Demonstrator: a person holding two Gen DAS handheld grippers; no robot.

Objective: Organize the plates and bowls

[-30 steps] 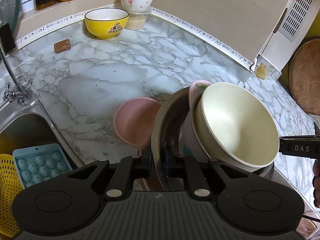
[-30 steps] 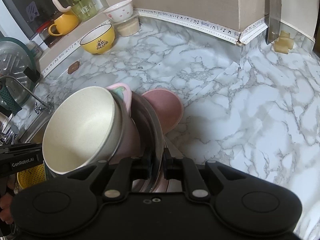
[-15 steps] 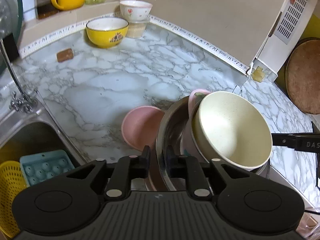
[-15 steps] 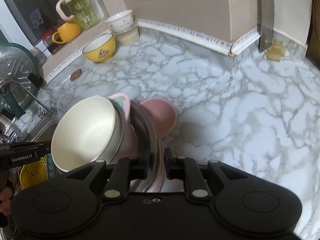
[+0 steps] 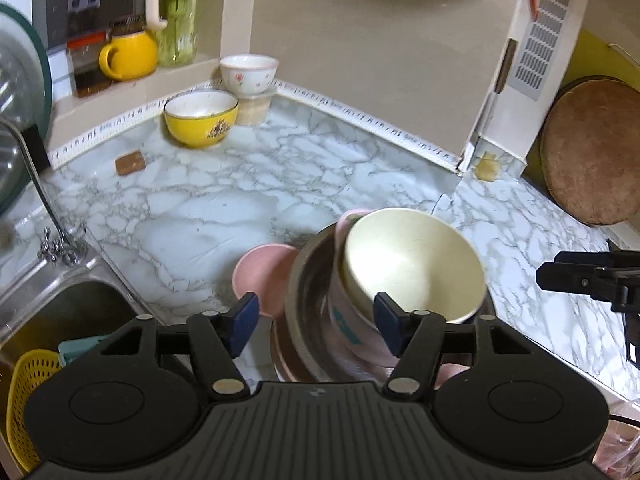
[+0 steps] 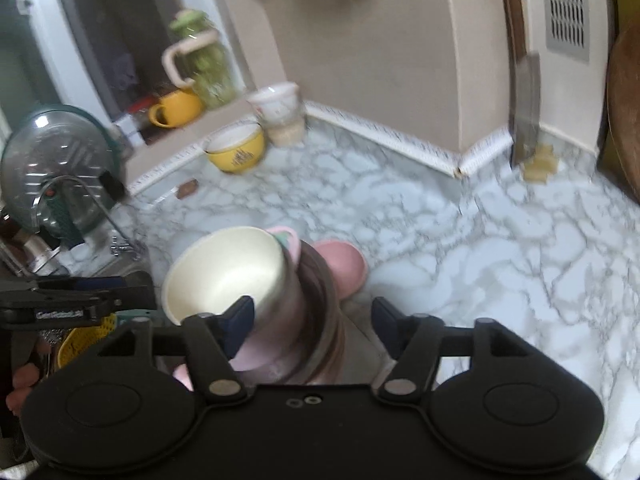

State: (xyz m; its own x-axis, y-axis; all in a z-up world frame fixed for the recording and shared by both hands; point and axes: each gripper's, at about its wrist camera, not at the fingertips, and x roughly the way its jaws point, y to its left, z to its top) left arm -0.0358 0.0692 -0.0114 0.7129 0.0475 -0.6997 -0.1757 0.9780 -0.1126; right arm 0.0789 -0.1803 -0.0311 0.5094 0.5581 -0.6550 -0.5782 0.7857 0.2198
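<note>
A tilted stack stands on the marble counter: a cream bowl (image 5: 412, 264) nested in a pink cup, inside a steel bowl (image 5: 308, 300), on pink plates (image 5: 286, 356). A small pink bowl (image 5: 260, 276) lies just behind. My left gripper (image 5: 316, 326) hovers over the steel bowl's near rim, its jaws opening and the blue pads clear of it. From the other side, my right gripper (image 6: 312, 322) is also opening above the same steel bowl (image 6: 320, 300) and cream bowl (image 6: 224, 276), touching nothing. Each gripper shows in the other's view, the right gripper (image 5: 552, 276) and the left gripper (image 6: 144, 292).
A yellow bowl (image 5: 200, 120) and a white flowered bowl (image 5: 248, 74) on a tub stand at the back corner. The sink (image 5: 52, 312) holds a yellow colander (image 5: 24, 392). A round wooden board (image 5: 592, 152) leans at the right. A cleaver (image 6: 526, 112) hangs on the wall.
Both grippers were shut on the steel bowl's rim, from opposite sides. Both have let go, opened wide and drawn up and back. The stack stays on the counter.
</note>
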